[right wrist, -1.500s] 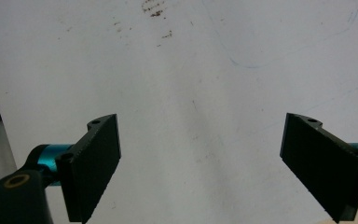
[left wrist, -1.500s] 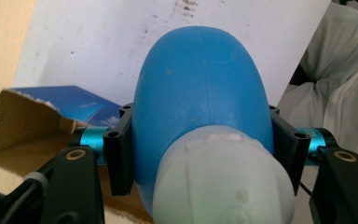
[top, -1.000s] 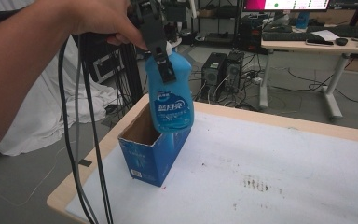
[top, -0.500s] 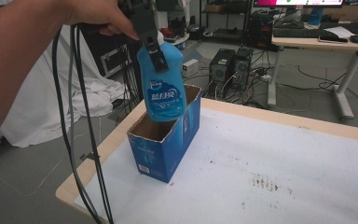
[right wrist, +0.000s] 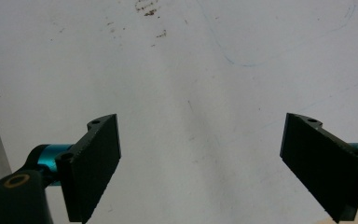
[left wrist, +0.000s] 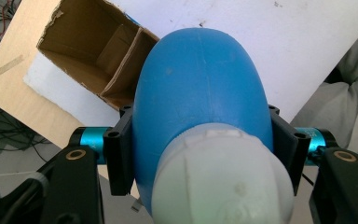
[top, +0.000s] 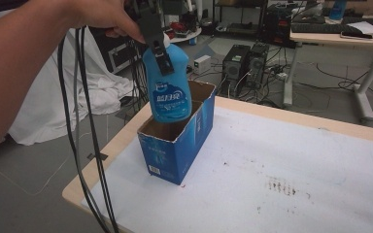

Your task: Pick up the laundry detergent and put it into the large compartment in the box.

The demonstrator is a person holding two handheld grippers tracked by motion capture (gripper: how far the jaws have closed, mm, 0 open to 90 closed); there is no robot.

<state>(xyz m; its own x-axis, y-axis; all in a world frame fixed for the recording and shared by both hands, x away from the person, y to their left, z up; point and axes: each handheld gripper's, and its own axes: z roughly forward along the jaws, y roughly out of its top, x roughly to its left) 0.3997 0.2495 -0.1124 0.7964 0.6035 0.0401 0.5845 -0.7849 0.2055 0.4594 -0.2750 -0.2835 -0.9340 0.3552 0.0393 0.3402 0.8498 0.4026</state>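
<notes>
— So, blue bottle (top: 167, 90) hanging upright over the near end of the open blue carton (top: 175, 145), base dipping just below the rim line as seen from the high view. Not yet resting inside, by the look of it.

— Held how?

— Clamped at the shoulder just under the white cap (left wrist: 221, 182) by the left gripper (top: 158, 43), jaws pressed on both flanks of the bottle. Gripped from above, cables trailing down past the table edge.

— And inside the carton?

— Bare cardboard, a divider across the middle, seen in the left gripper view; nothing stored there that can be made out. Carton standing near the table's (top: 291, 160) left corner.

— Right gripper (right wrist: 200, 158)?

— Jaws wide apart, nothing between them, only white tabletop with a few brown specks beneath.

— How far along, then?

— Probably past the carrying, short of the placing. Left to do: lowering to the bottom, letting go, pulling clear.
</notes>
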